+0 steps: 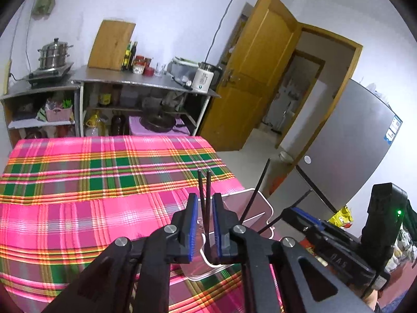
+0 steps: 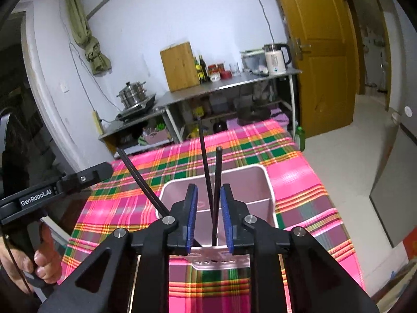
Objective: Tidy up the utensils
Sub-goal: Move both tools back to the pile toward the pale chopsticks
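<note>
Left wrist view: the left gripper (image 1: 203,198) hangs over the near right corner of a table spread with a pink and green plaid cloth (image 1: 78,195). Its blue pads stand apart. A dark pair of chopsticks (image 1: 206,208) rises between them, with a sliver of daylight on either side, so nothing is clamped. Their lower ends drop into a pale pink utensil holder (image 1: 271,210), which sits toward five o'clock from the middle of the picture. A second pair (image 1: 256,193) leans out of the same holder toward one o'clock, with the right gripper's black body beside it at about four o'clock.

In the right wrist view, the right gripper (image 2: 209,186) is likewise apart. The second pair stands loose in the gap, and one stick runs close along the right-hand pad. The holder has a divider across it, but I cannot tell which compartment either pair stands in. At nine o'clock the left gripper reaches in, its handle wrapped by a hand (image 2: 26,268) at eight o'clock, and the first pair slants away toward eleven.
</note>
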